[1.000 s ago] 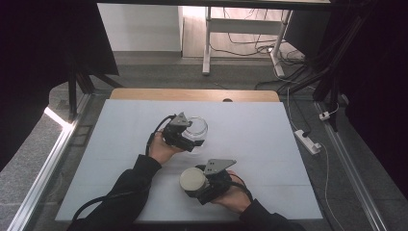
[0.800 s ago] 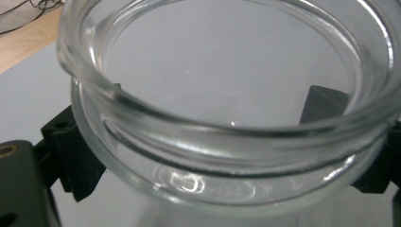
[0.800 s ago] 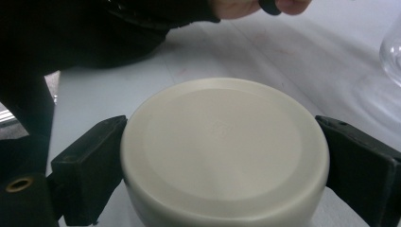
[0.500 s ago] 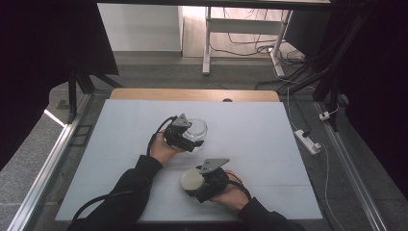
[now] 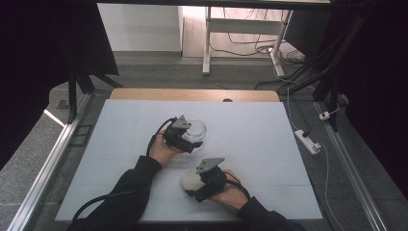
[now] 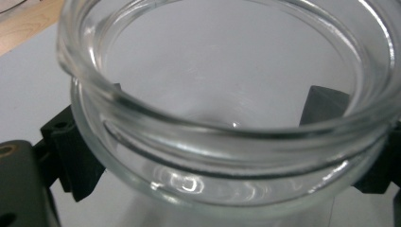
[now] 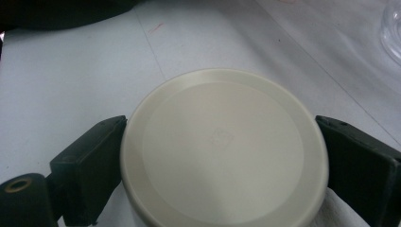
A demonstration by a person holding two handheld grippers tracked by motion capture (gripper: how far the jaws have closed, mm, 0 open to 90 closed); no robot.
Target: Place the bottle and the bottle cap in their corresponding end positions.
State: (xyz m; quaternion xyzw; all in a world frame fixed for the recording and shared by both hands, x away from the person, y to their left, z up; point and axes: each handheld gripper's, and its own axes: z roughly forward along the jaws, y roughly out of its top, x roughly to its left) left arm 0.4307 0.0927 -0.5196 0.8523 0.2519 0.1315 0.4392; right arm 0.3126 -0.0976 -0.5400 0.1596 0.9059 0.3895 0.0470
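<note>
Glass jar (image 5: 195, 130) near table (image 5: 269, 144) centre, open mouth up, upright. L gripper (image 5: 188, 139) clamped on it from jar's 7 o'clock; in left gripper view, black jaws pressed on both sides of jar (image 6: 227, 142) below rim, touching glass. L hand (image 5: 163, 150) behind gripper, at 7 o'clock of jar.

Cream round lid (image 5: 191, 180) at 6 o'clock of jar, well apart from it, nearer front edge. R gripper (image 5: 196, 185) clenched on lid; in right gripper view, jaws touching lid (image 7: 222, 146) at 9 and 3 o'clock, flat face up toward camera. Can't tell if lid rests on table or just above. R hand (image 5: 231, 192) at 4 o'clock of lid. Edge of jar (image 7: 392, 33) at 2 o'clock in same view.
</note>
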